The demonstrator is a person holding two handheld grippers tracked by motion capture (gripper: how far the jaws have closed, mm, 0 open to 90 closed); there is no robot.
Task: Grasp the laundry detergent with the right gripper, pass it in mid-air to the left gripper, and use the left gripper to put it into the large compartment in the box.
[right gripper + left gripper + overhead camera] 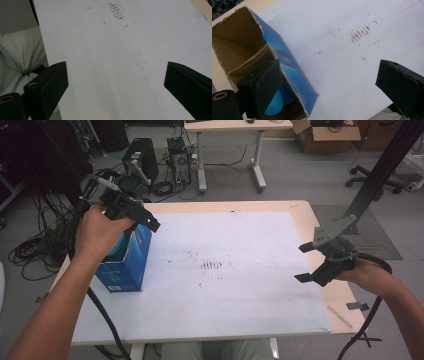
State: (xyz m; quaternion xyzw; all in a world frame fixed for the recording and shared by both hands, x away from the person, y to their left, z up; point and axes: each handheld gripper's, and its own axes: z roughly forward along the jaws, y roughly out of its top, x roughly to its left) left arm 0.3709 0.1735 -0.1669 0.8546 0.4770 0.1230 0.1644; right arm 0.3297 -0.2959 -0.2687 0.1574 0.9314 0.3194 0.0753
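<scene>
An open-topped blue cardboard box stands at the left end of the table, on a white sheet. Down inside the box lies a round light-blue thing. My left gripper hovers over the box's top, held in a hand. In the left gripper view it is open, one jaw over the box's mouth and the other over the white sheet, with nothing gripped. My right gripper hangs open above the sheet's right edge, and its jaws have only bare sheet between them.
Brown smudge marks sit mid-sheet. The wooden table rim shows around the sheet. A black slanted post rises at the right. Beyond the table are floor cables, a computer tower, another table and a cardboard box.
</scene>
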